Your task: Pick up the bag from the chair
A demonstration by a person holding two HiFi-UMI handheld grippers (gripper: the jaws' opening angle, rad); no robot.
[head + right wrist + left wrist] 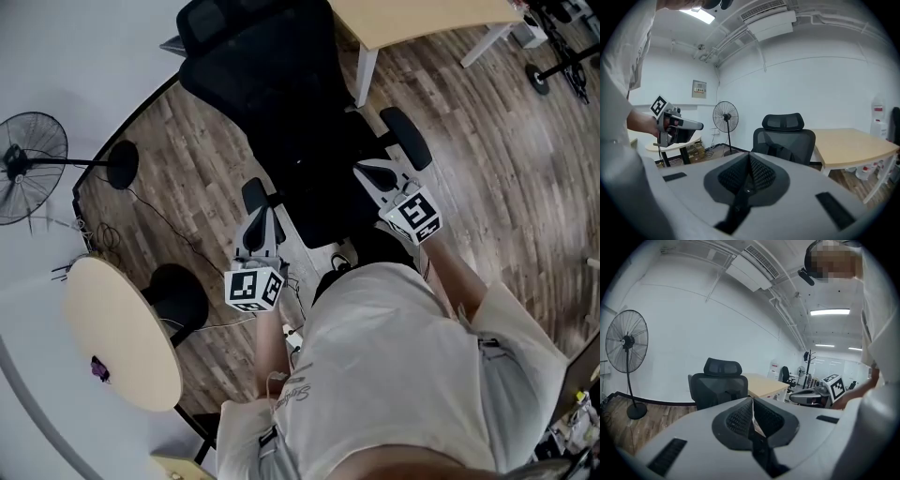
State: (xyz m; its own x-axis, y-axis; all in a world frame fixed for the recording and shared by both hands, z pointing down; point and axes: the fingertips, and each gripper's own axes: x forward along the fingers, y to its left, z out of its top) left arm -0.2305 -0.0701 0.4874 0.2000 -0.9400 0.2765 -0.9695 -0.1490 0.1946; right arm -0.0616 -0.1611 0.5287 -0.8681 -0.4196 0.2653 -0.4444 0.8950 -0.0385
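Closest in the head view is the person's pale shirt [403, 375], with 2 forearms reaching out from it. Each hand carries 1 gripper. The left gripper [263, 217] has its marker cube facing up near the wrist, and the right gripper [364, 172] sits a little farther forward. Both point toward the chair [272, 75], roughly level and dipped slightly.

In the left gripper view the 2 jaws are pressed together, pad against pad. A thin pale sliver shows along the seam, though what it is cannot be made out. In the right gripper view the jaws are likewise brought fully together with nothing between them. Neither gripper touches the chair or anything on it.

Just beyond the fingertips stands the black office chair, with mesh back and headrest, its seat facing the person and an armrest at each side. The bag [780, 151] is a dark one with straps. It rests on the seat, leaning against the backrest (black on black, so from above it barely separates from the upholstery). It sits ahead of both grippers, between their lines of aim.

To the left of the chair, a round pale table [122, 333] stands near the person, with a standing fan [28, 164] farther out by the white wall. Behind the chair, a light wooden desk [422, 19] stands on the wood-plank floor [525, 178].
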